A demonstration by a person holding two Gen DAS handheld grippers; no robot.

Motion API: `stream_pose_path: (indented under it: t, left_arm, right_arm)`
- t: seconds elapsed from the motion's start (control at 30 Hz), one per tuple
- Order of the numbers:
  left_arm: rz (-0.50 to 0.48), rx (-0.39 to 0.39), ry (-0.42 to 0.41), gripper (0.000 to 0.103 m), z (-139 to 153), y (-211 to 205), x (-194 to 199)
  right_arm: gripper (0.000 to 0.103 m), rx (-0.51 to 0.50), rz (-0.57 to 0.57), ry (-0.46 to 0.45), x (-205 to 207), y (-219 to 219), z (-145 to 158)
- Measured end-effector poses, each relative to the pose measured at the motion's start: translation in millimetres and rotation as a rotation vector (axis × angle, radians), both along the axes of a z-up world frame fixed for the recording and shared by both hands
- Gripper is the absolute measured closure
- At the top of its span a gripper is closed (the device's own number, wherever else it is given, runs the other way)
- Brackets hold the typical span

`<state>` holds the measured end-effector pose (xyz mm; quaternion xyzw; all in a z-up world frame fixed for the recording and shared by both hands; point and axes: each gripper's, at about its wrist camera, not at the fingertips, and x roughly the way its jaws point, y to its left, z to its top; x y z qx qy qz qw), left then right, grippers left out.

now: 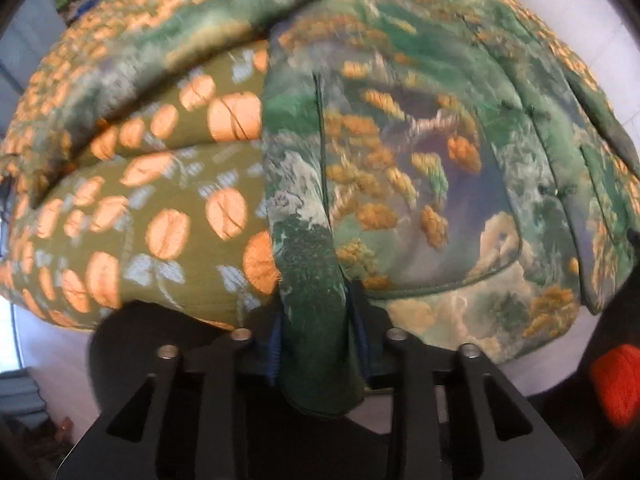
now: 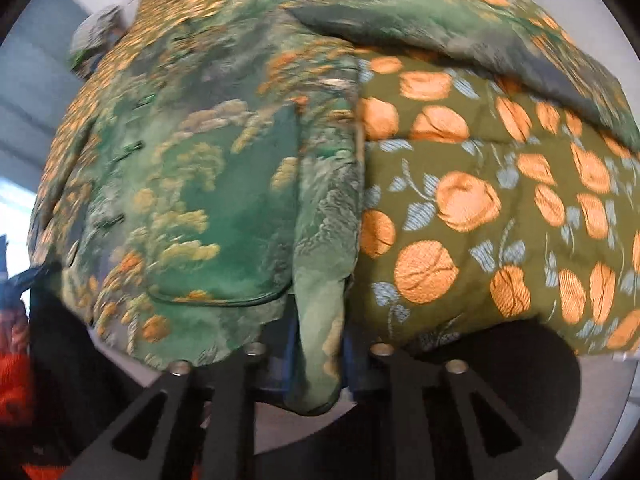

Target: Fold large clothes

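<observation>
- Left tool (image 1: 316, 340) clamped on a thick green edge of the jacket (image 1: 420, 168), the pinched fold running out toward 6 o'clock between its fingers.
- Right tool (image 2: 318, 354) likewise closed on a bunched green fold of the same jacket (image 2: 208, 184), gripped at 6 o'clock in its own view.
- Jacket spread wide over a pale surface (image 1: 580, 4), filling nearly the whole of both views; bare surface showing only at the rim, around 1 to 2 o'clock in the left view and about 4 o'clock in the right.
- Green scenic outer cloth on one half, olive lining (image 1: 168, 220) with orange fruit print on the other: lining toward 9 o'clock in the left view, toward 3 o'clock in the right (image 2: 480, 208).
- Rounded pocket (image 1: 432, 240) lying flat near 4 o'clock of the left view, seam unbroken.
- Sleeve, or perhaps a turned-over front panel, draped across the top near 12 to 1 o'clock of the right view; too blurred to say which.
- Progress, as judged: early to middle. One panel seemingly turned to show lining, both grips set on an edge, yet no neat stacked rectangle anywhere.
- Left to do, by the look of it: carrying the held edge across, tucking the loose part at the top, then halving the bundle and smoothing it.
- Red-orange thing (image 1: 616, 384) at 4 o'clock of the left view, identity unclear.
</observation>
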<state>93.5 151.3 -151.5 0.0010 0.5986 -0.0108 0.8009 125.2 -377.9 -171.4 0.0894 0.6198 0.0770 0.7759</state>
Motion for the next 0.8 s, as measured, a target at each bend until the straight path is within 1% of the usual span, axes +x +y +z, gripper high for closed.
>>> stream_pose_path:
  t: [0.03,0.07,0.1,0.13,0.17,0.2,0.23,0.27,0.3,0.33,0.4,0.43,0.47,0.5,0.53,0.57,0.6,0.63,0.67,0.7,0.73,0.8]
  left_arm:
    - [-0.001,0.003,-0.046,0.056,13,0,-4]
    - [-0.002,0.005,-0.077,0.042,21,1,-7]
    - [0.002,0.011,-0.126,0.031,35,1,-12]
    - [0.010,0.025,-0.189,0.027,52,2,-17]
    - [0.015,0.034,-0.235,0.021,62,-2,-18]
    - [0.021,0.044,-0.300,0.015,79,-4,-19]
    - [0.027,0.051,-0.354,0.011,93,-3,-20]
    - [0.036,0.056,-0.418,0.004,108,-5,-19]
    - [0.050,0.057,-0.490,0.001,124,-8,-15]
    - [0.060,0.047,-0.558,0.000,136,-11,-8]
    - [0.061,0.002,-0.648,0.000,152,-16,0]
    - [0.063,-0.007,-0.669,0.000,156,-21,6]
    - [0.065,-0.010,-0.689,0.000,161,-27,11]
    - [0.072,-0.003,-0.695,0.000,163,-35,17]
    - [0.078,0.006,-0.688,0.000,162,-41,23]
    - [0.078,0.001,-0.677,0.000,160,-47,28]
    - [0.074,-0.016,-0.661,0.000,158,-50,30]
    - [0.065,-0.033,-0.631,0.000,152,-55,35]
    - [0.058,-0.038,-0.610,0.000,147,-58,35]
    - [0.048,-0.040,-0.581,0.000,141,-62,37]
    - [0.035,-0.036,-0.554,0.000,135,-65,39]
    - [0.017,-0.023,-0.518,0.000,126,-72,34]
  right_arm:
    - [0.066,0.013,-0.020,-0.003,0,-3,2]
    - [0.063,0.028,-0.031,-0.013,-4,-3,1]
    - [0.062,0.055,-0.054,-0.037,-6,-10,10]
    - [0.061,0.059,-0.069,-0.062,-7,-14,18]
    - [0.058,0.053,-0.082,-0.096,-8,-20,28]
    - [0.054,0.041,-0.093,-0.133,-7,-26,38]
    - [0.051,0.026,-0.105,-0.176,-7,-33,49]
    - [0.046,0.000,-0.132,-0.249,-2,-46,66]
    - [0.042,-0.017,-0.161,-0.305,1,-57,81]
    - [0.041,-0.026,-0.181,-0.342,4,-69,91]
    - [0.036,-0.046,-0.260,-0.459,20,-101,116]
    - [0.035,-0.051,-0.293,-0.488,23,-112,122]
    - [0.034,-0.048,-0.366,-0.525,32,-136,125]
    - [0.034,-0.028,-0.432,-0.529,41,-158,122]
    - [0.034,-0.007,-0.481,-0.519,49,-167,116]
    - [0.034,0.057,-0.600,-0.481,55,-195,98]
    - [0.034,0.110,-0.674,-0.452,56,-211,82]
    - [0.034,0.195,-0.766,-0.407,58,-228,58]
    - [0.034,0.241,-0.817,-0.377,58,-236,42]
    - [0.034,0.316,-0.900,-0.332,61,-249,16]
    - [0.034,0.353,-0.948,-0.316,64,-255,2]
    - [0.034,0.380,-1.023,-0.354,69,-265,-14]
